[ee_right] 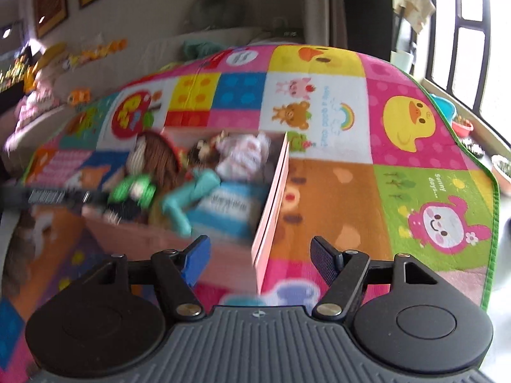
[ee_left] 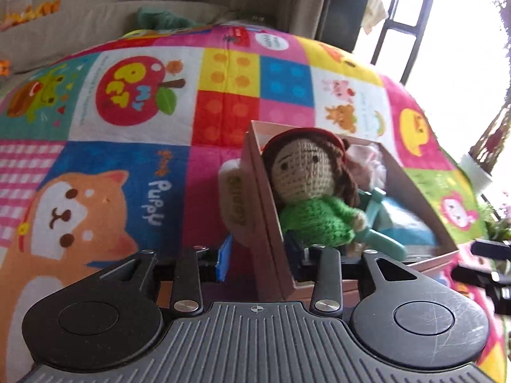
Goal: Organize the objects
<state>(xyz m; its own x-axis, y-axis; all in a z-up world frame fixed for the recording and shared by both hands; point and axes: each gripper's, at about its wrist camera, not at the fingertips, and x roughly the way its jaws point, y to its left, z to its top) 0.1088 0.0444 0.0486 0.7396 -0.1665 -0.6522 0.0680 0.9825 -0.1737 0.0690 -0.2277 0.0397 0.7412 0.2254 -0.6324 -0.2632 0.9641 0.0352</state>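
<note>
Pink box (ee_left: pixel 274 223), right of centre on the mat (ee_left: pixel 95 159), has its near corner between the left gripper (ee_left: pixel 265 265)'s jaws; whether they pinch it I cannot tell. Right gripper (ee_right: pixel 260 255) gapes wide, empty, straddling the box's wall. Lifted unevenly, the box could tip and spill the doll (ee_left: pixel 313 191).

Box (ee_left: pixel 255 191) sits on the play mat (ee_left: pixel 111 159), right of centre in the left wrist view. Inside: crocheted doll (ee_left: pixel 311 188) leans against the box's left wall, head up toward the far corner. Right of the doll lies a toy with a handle (ee_left: pixel 380 220), on top of a packet (ee_left: pixel 405 223). Behind those, at the far end, a plush toy (ee_left: pixel 367 159). Outside, touching the left wall: a labelled pouch (ee_left: pixel 234 198).

Right wrist view: box wall (ee_right: pixel 271 201) stands between the two fingertips. Box contents lie left of that wall; bare mat to the right. Sofa (ee_left: pixel 95 16) behind the mat.
</note>
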